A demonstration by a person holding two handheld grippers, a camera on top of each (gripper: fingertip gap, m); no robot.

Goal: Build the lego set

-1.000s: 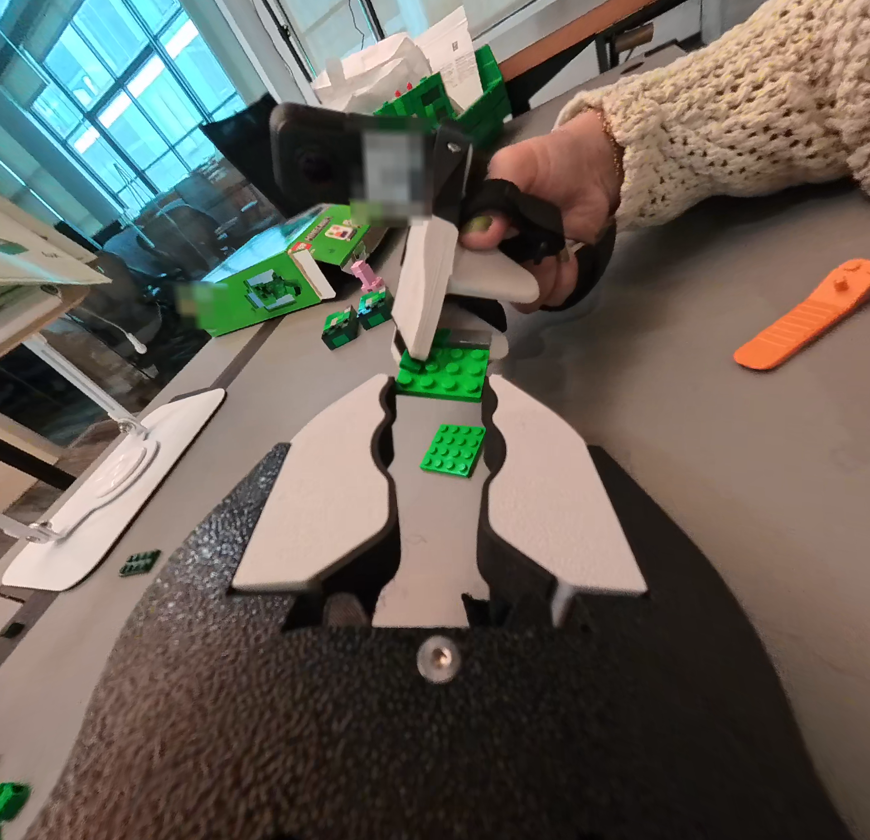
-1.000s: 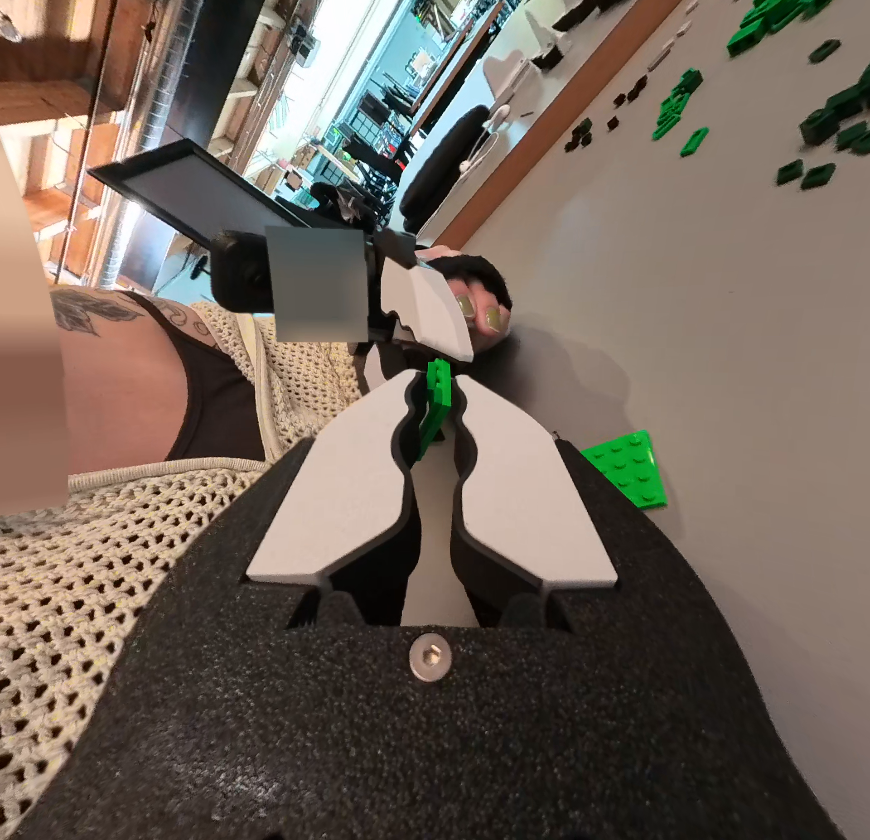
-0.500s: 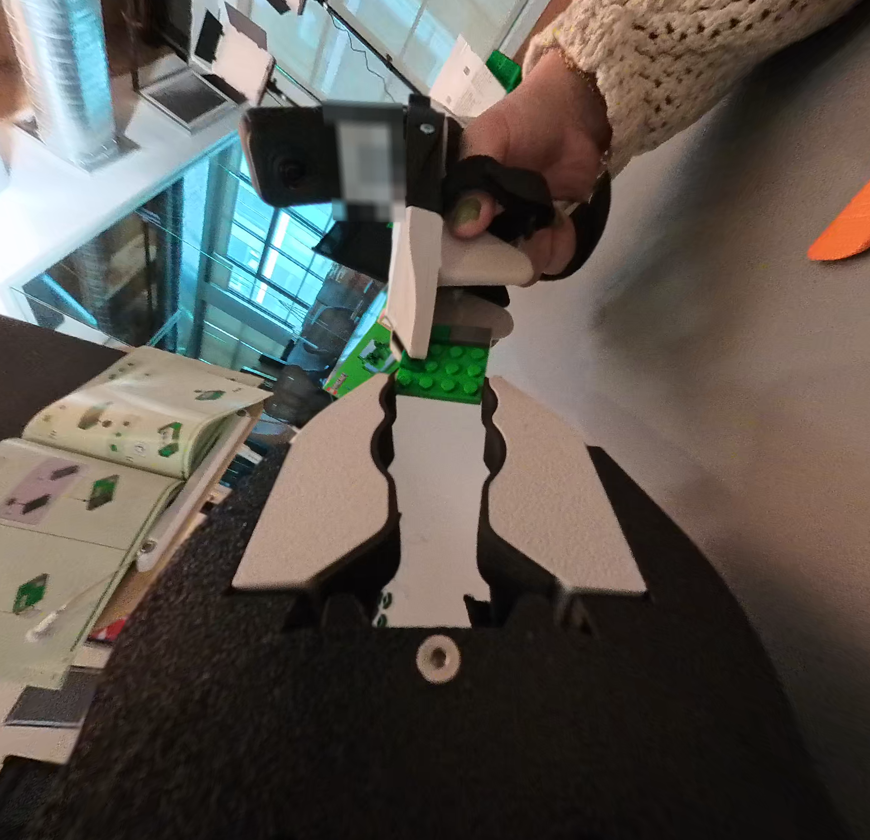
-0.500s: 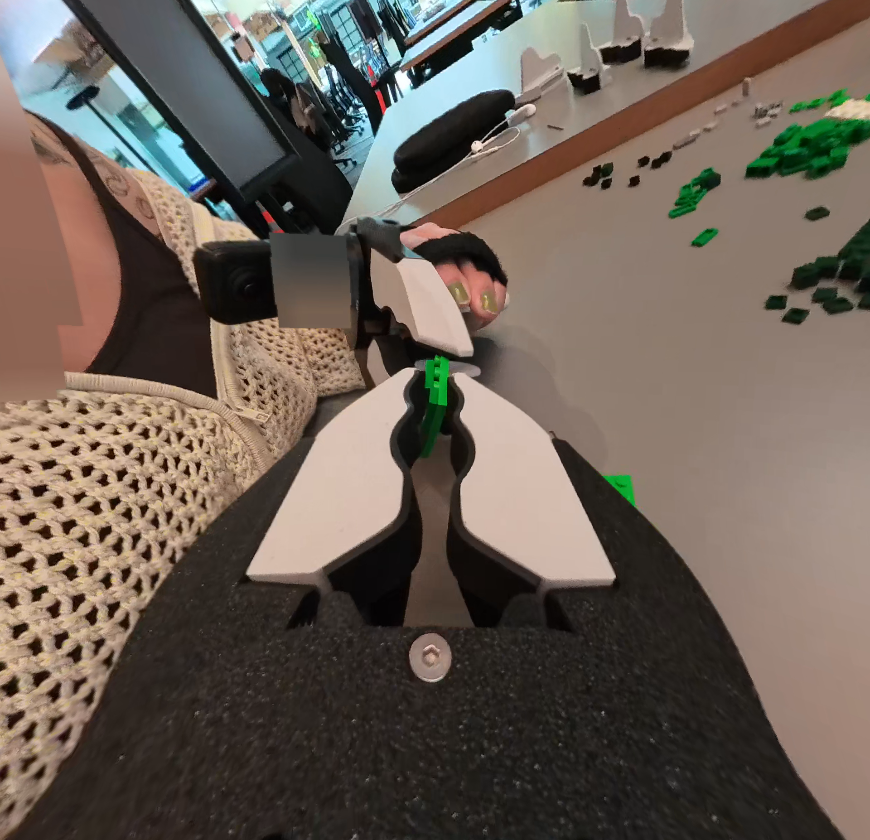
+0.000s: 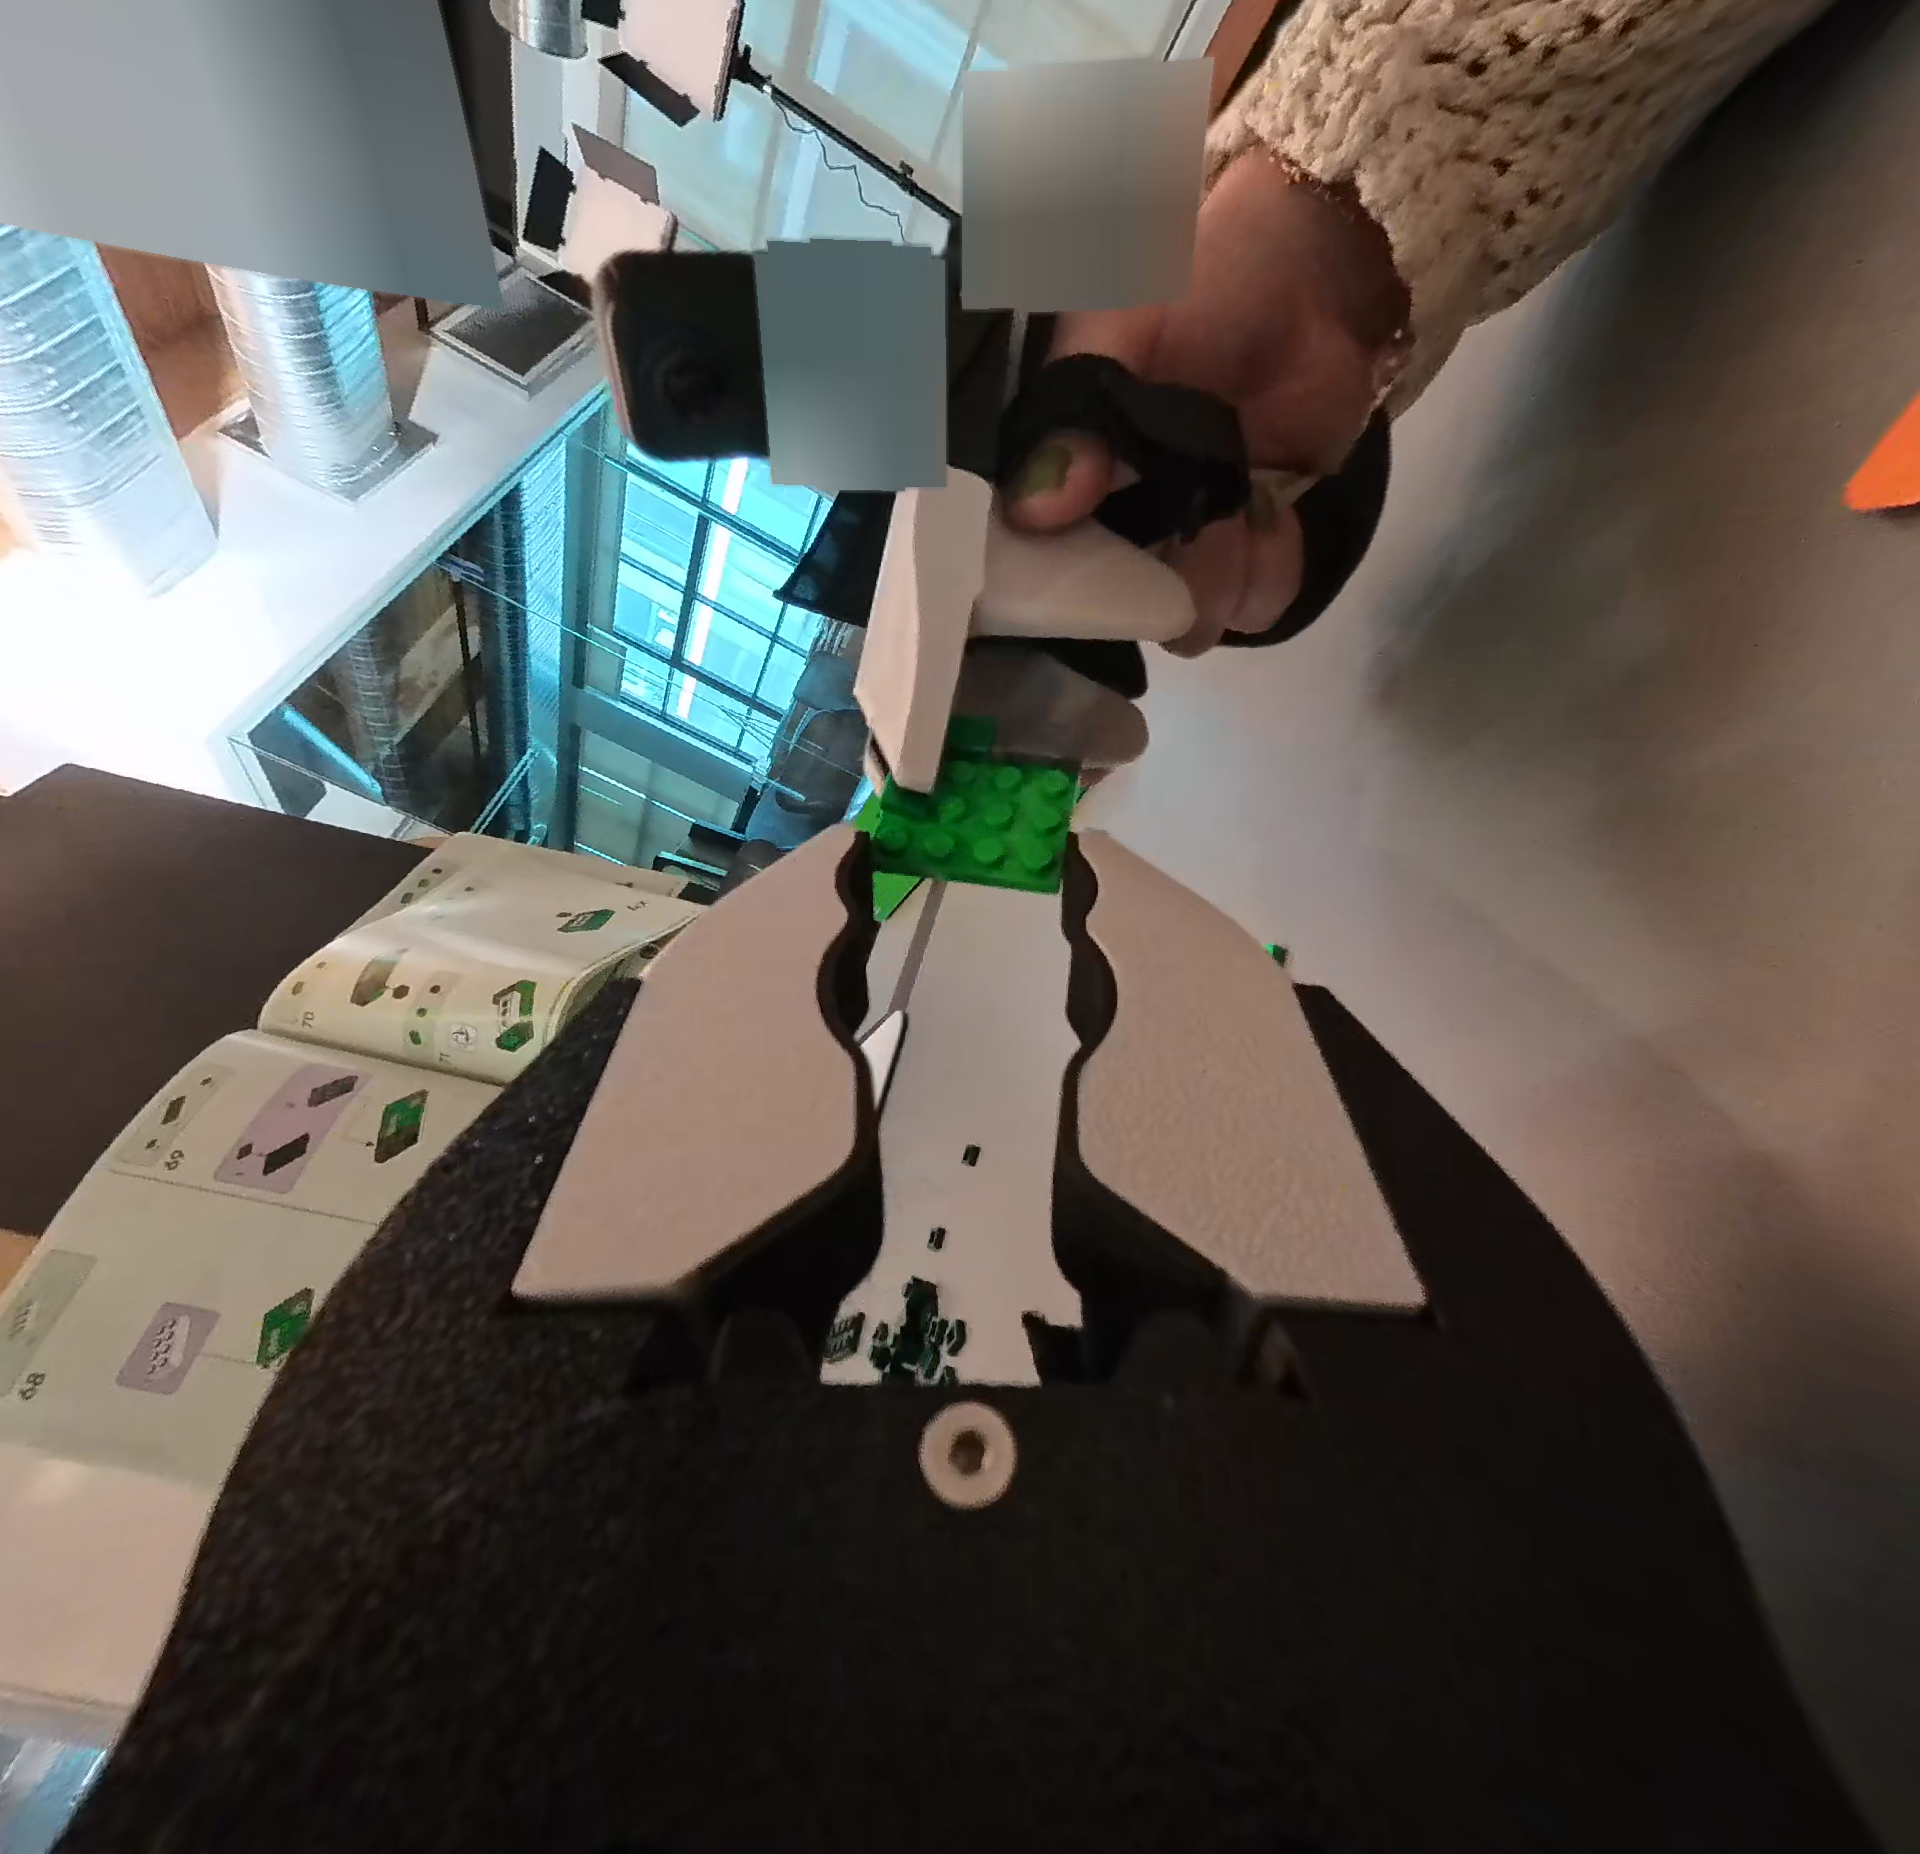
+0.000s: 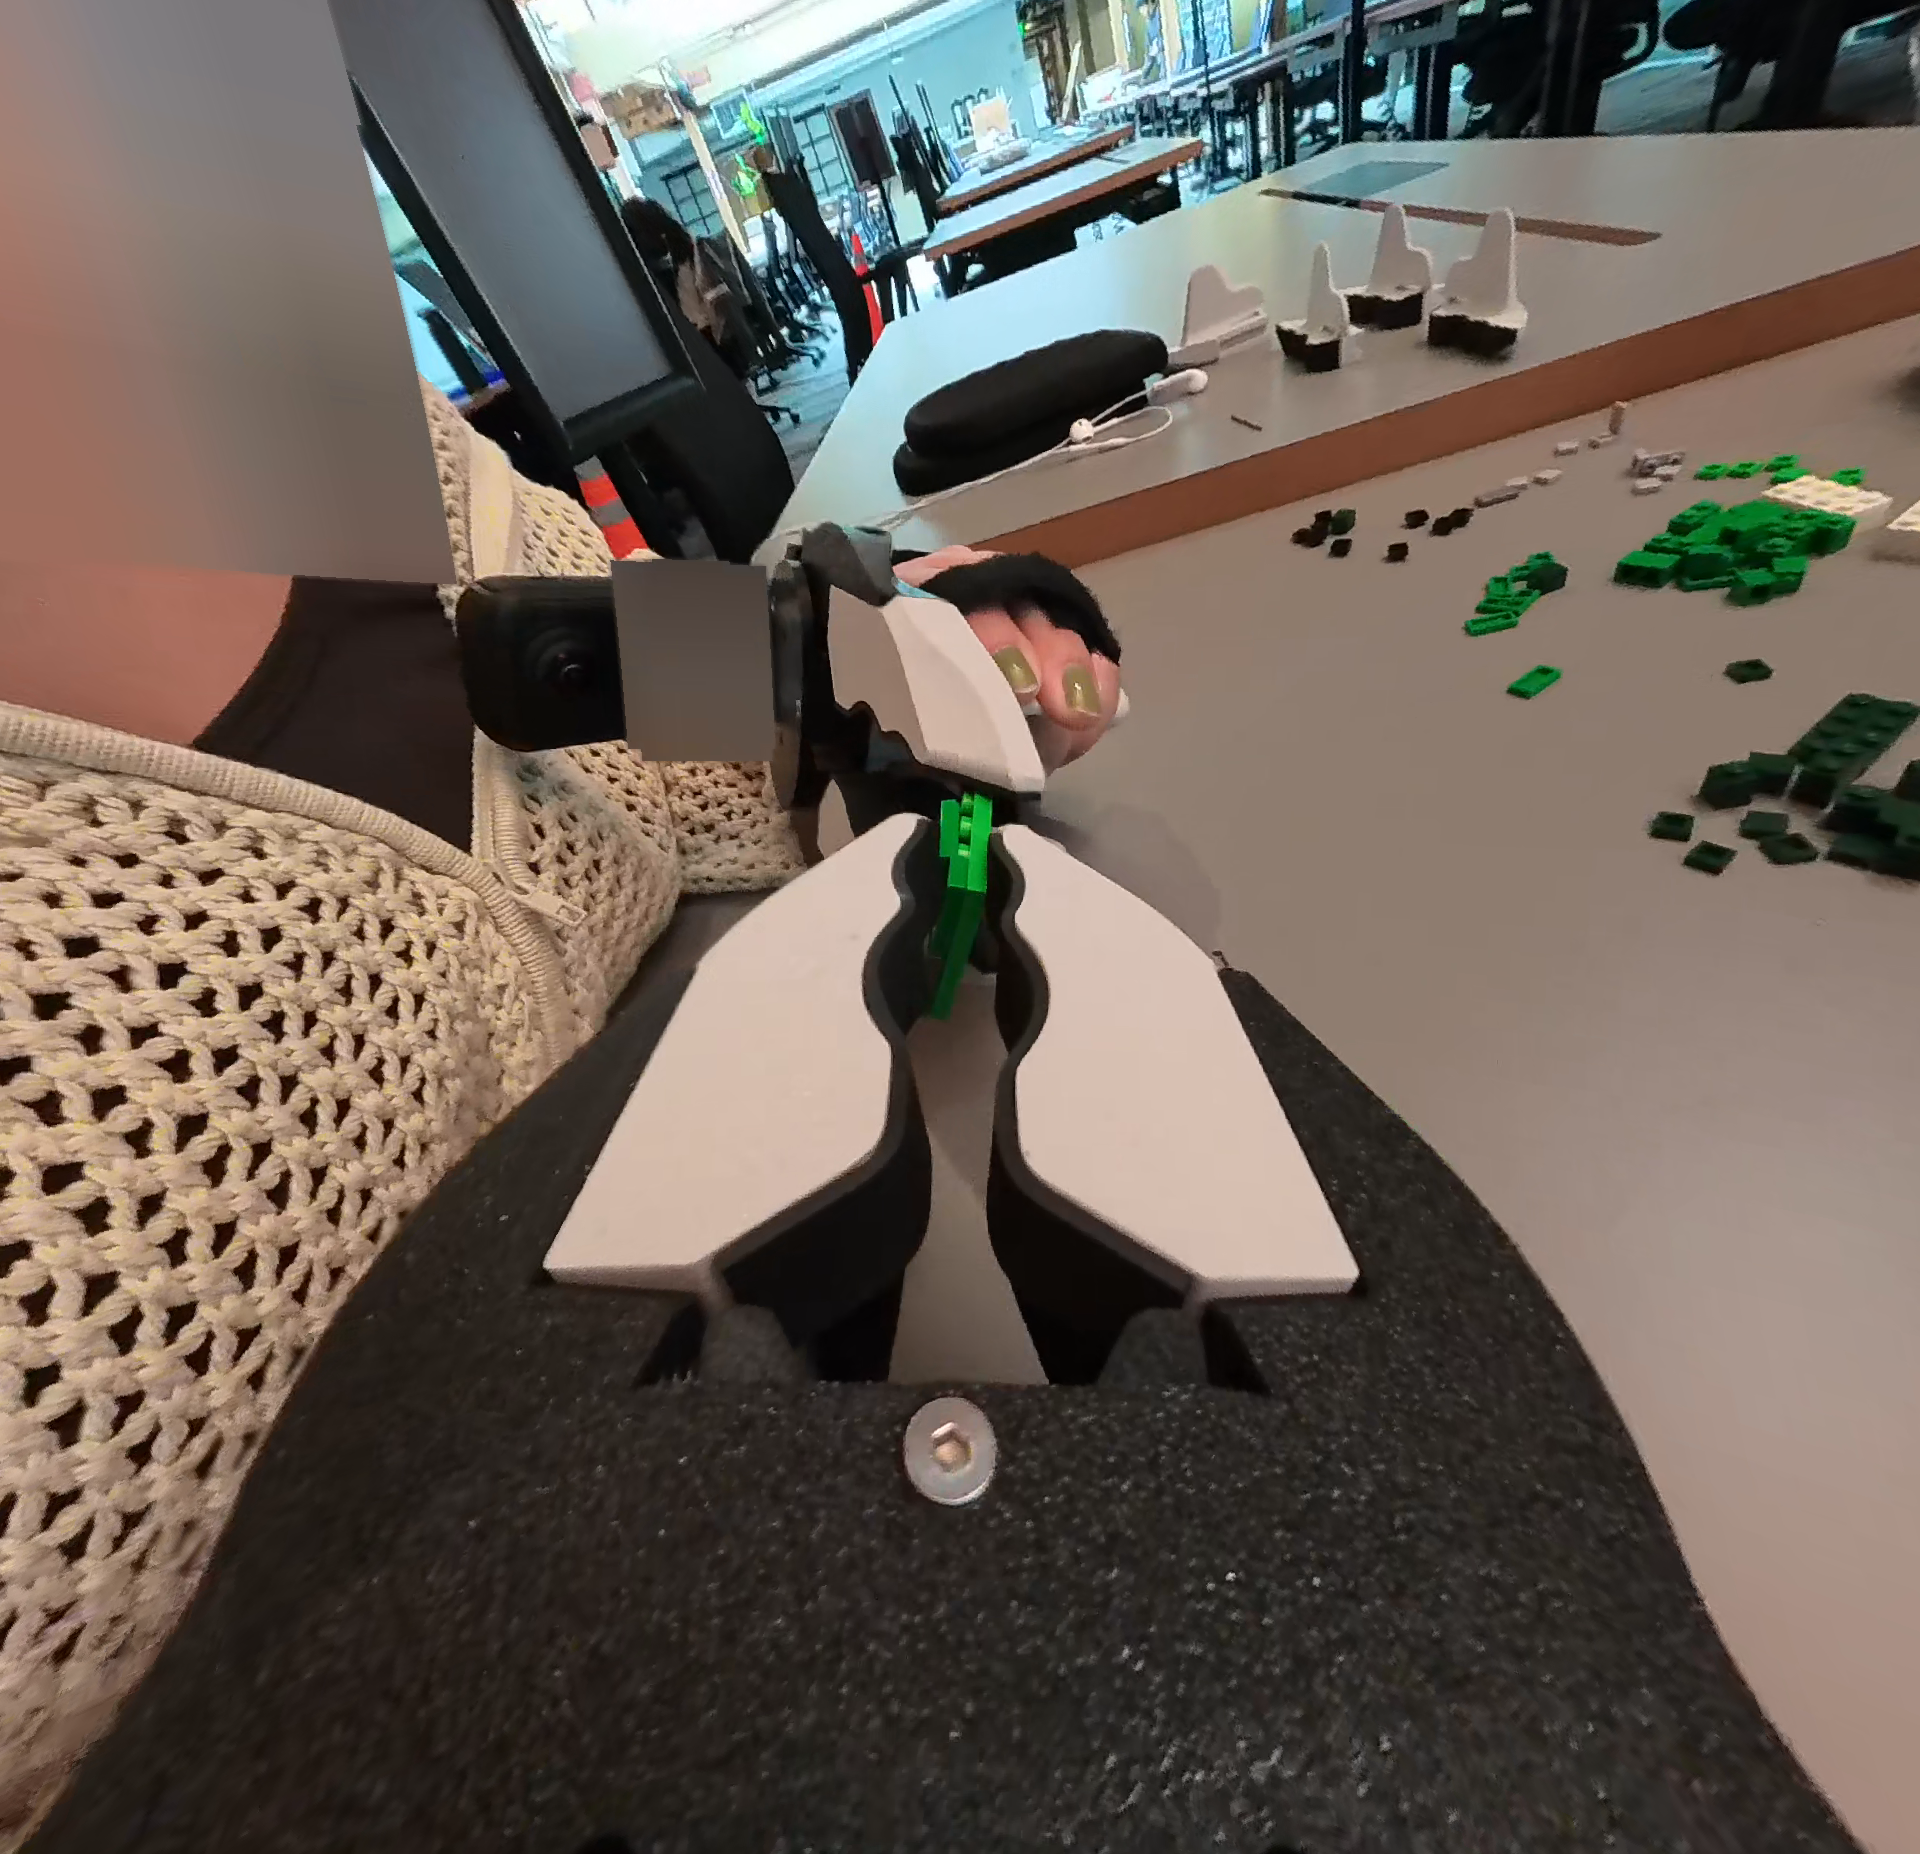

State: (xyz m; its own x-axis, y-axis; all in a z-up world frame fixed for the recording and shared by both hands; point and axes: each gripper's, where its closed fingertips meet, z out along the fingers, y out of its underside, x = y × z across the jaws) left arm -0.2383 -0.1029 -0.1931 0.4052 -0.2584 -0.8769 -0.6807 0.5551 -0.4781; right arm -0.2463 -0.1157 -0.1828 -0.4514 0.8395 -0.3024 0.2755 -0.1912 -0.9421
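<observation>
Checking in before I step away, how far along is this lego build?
Early: no assembled model in view. In hand: the bright green studded plate, gripped by the right gripper and held across its width by the left gripper. Left: loose green bricks scattered on the grey table.

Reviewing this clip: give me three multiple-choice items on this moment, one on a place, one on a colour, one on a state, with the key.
1. Where is the green plate?
A. flat on the table
B. between both grippers' tips
C. on the booklet

2. What colour is the tool at the left wrist view's right edge?
A. orange
B. blue
C. white

3. How is the right gripper?
A. wide open, empty
B. shut on the plate
C. out of view

Key: B, it sits at the left gripper tips too; A, plainly orange; B, fingers pinch its edge.
</observation>
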